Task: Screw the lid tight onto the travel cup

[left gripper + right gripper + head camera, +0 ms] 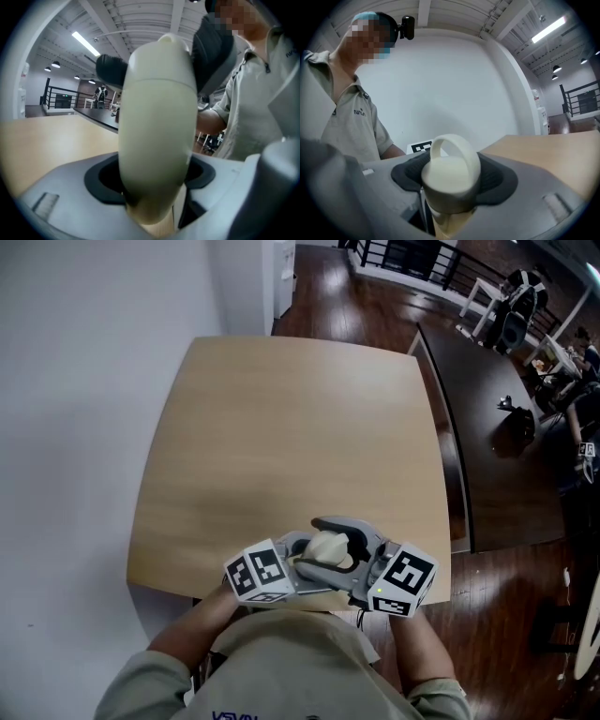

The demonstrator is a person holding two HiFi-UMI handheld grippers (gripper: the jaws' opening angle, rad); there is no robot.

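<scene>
A cream travel cup [328, 547] hangs above the near edge of the light wooden table [281, 427], gripped from both sides. My left gripper [298, 554] comes in from the left, and in the left gripper view it [152, 176] is shut on the cup's body [157, 140], which fills the gap between its dark pads [101, 177]. My right gripper [361, 549] comes in from the right. In the right gripper view it [452, 177] is shut on the lid [450, 180], whose loop handle [457, 150] points toward the camera. The lid sits on the cup's mouth.
The table top stretches away from the grippers toward the far edge. A white wall [75, 381] runs along the left. A long dark table [497, 427] stands to the right on a dark wooden floor [506, 615]. The person's torso [300, 662] is close behind the grippers.
</scene>
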